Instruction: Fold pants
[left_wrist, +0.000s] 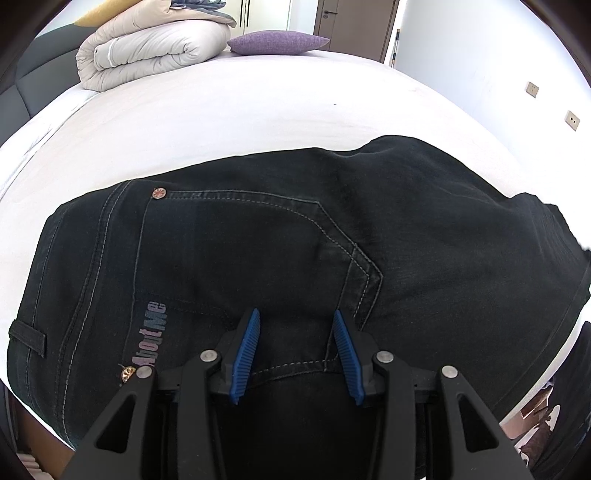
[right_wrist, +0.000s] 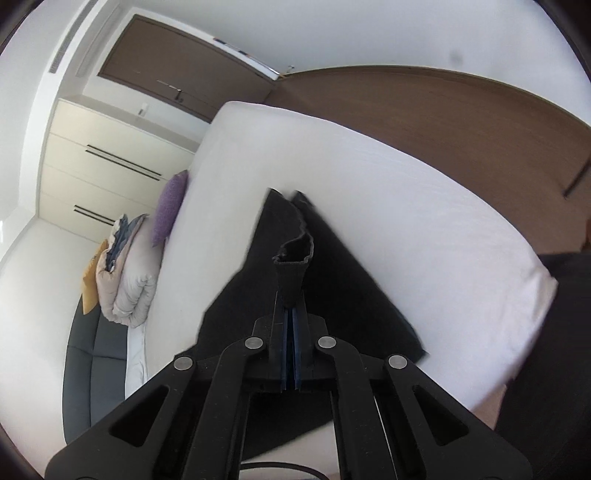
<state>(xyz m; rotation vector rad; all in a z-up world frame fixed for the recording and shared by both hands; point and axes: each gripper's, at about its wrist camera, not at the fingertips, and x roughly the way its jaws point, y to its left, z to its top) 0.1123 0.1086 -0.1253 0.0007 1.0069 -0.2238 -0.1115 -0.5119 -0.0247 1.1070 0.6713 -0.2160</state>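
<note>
Black jeans (left_wrist: 258, 236) lie on the white bed (left_wrist: 221, 110), back pocket up, with grey stitching and an "AboutMe" label. My left gripper (left_wrist: 295, 321) is open, its blue pads (left_wrist: 245, 350) hovering just over the pocket's lower edge, holding nothing. In the right wrist view the jeans (right_wrist: 251, 295) stretch away over the bed (right_wrist: 406, 229). My right gripper (right_wrist: 291, 314) is shut on a bunched fold of the black fabric (right_wrist: 291, 269) and lifts it off the bed.
A folded beige duvet (left_wrist: 147, 51) and a purple pillow (left_wrist: 277, 42) lie at the bed's far end. A dark headboard (left_wrist: 22, 85) is at left. Wardrobe doors (right_wrist: 103, 155) and wood floor (right_wrist: 461, 122) surround the bed.
</note>
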